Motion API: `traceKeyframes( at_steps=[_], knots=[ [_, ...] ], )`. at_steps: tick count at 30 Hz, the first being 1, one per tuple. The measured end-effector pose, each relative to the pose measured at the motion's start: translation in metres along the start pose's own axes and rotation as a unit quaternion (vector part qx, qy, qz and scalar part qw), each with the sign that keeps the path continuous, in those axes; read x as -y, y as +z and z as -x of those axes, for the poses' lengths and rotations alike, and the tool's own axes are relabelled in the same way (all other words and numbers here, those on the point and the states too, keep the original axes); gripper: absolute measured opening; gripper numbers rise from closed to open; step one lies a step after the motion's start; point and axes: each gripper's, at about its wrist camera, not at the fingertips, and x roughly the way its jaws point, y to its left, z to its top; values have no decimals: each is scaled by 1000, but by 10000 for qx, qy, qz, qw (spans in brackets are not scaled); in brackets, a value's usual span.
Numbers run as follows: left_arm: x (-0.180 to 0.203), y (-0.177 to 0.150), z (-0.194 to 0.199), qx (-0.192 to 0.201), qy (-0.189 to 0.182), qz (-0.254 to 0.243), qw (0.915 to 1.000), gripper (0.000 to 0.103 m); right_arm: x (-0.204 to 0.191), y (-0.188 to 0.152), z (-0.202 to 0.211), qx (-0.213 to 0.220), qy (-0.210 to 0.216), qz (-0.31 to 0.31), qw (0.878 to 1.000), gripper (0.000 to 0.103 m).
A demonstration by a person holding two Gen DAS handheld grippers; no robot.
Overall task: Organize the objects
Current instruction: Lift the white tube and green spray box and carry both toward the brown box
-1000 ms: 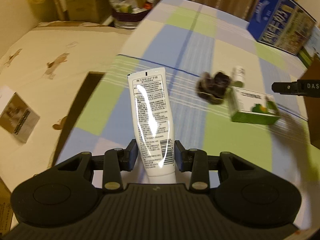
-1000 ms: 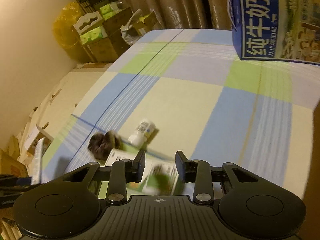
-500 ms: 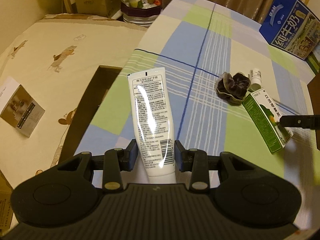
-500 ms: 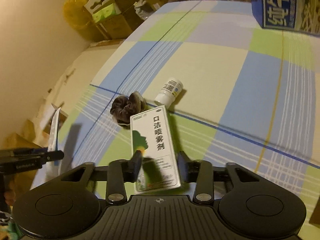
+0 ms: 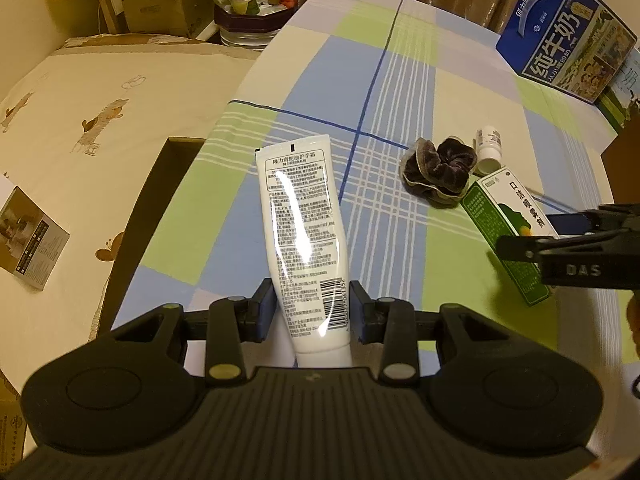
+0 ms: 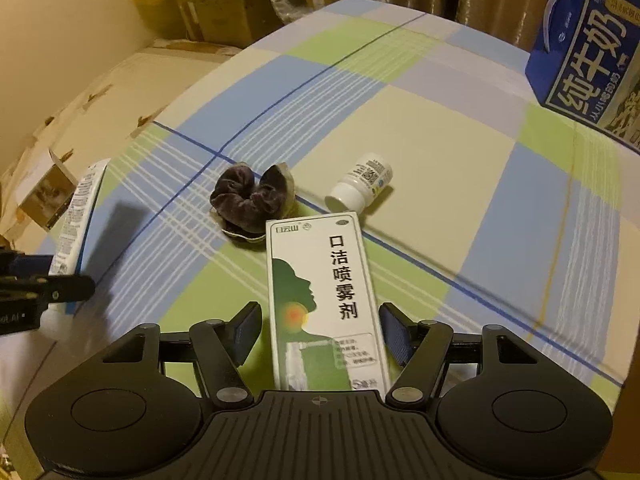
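Two grippers: left gripper (image 5: 312,306) fingers clamp white tube (image 5: 302,236); right gripper (image 6: 318,326) fingers spread around green box (image 6: 324,304), not touching.

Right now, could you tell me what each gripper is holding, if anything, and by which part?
The left gripper clamps the white tube near its cap end. The right gripper straddles the green and white box with gaps at both fingers, so it holds nothing.

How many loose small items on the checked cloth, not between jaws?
2: dark scrunchie at the cloth's middle, white bottle lying on its side just right of it. Others may sit out of view.
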Motion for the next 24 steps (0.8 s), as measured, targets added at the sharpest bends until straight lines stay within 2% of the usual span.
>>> traceKeyframes(
  at_steps=[3, 4, 5, 10, 19, 24],
  knots=[
    [3, -1, 0, -17, -20, -32, 10000, 33, 0, -2, 0, 69, -32, -8, 10000, 60],
    [4, -2, 0, -23, -26, -44, 10000, 33, 1, -3, 1, 83, -42, -28, 10000, 54],
    [5, -3, 1, -31, -35, -58, 10000, 33, 2, -4, 2, 79, -10, -33, 10000, 53],
    [13, -6, 2, -66, -99, -162, 9998, 33, 4, -17, 14, 16, 92, -43, 9999, 52],
    [46, -12, 9, -55, -374, -494, 9981, 33, 22, -56, 47, -97, 230, -574, 9980, 52],
    [65, -14, 15, -19, -527, -693, 9962, 33, 38, -80, 70, -23, 201, -935, 9954, 52]
  ],
)
